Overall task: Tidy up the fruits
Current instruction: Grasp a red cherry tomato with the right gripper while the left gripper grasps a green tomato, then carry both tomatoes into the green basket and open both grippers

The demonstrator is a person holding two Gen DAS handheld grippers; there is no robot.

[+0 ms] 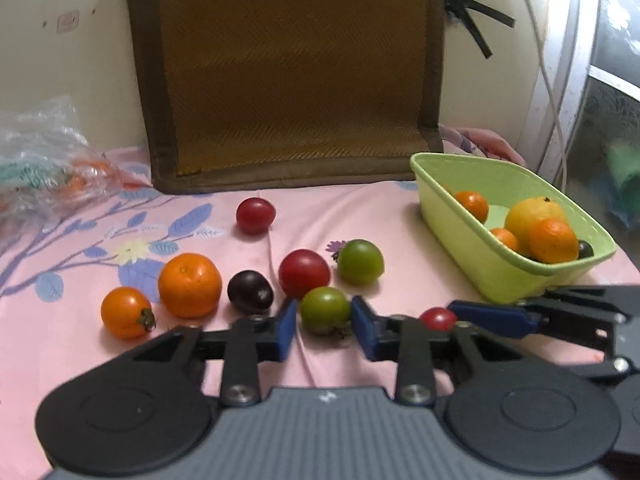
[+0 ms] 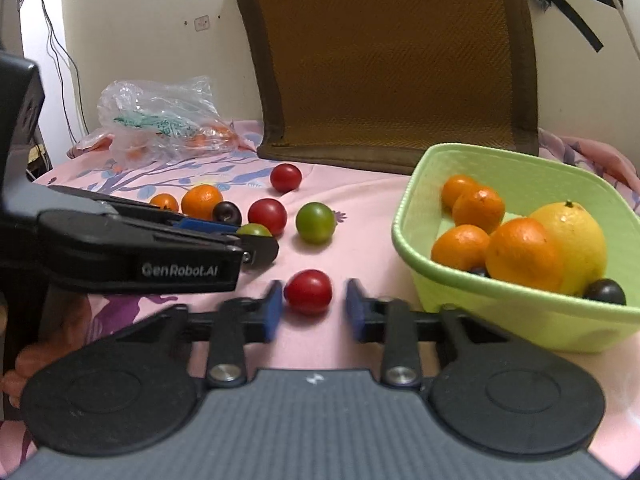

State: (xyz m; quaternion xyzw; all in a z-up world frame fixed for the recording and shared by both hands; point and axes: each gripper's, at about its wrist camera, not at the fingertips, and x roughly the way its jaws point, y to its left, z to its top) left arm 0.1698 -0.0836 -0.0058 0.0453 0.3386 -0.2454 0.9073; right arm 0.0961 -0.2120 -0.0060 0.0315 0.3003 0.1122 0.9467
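Note:
My left gripper (image 1: 325,326) is open, its blue pads on either side of a small green tomato (image 1: 325,310) on the pink cloth, with thin gaps. My right gripper (image 2: 314,308) is open around a small red tomato (image 2: 308,292); the left pad is close to it and the right pad stands apart. A light green bin (image 2: 520,320) to the right holds several oranges, a yellow lemon (image 2: 576,240) and a dark plum. Loose on the cloth lie two red tomatoes, another green tomato (image 1: 360,262), a dark plum (image 1: 250,292), an orange (image 1: 190,284) and an orange tomato (image 1: 126,312).
A brown woven cushion (image 1: 296,80) leans on the wall behind the fruit. A crumpled clear plastic bag (image 2: 160,120) lies at the back left. The two grippers are close together, the right one's finger (image 1: 492,316) just beside the bin's (image 1: 512,280) near corner.

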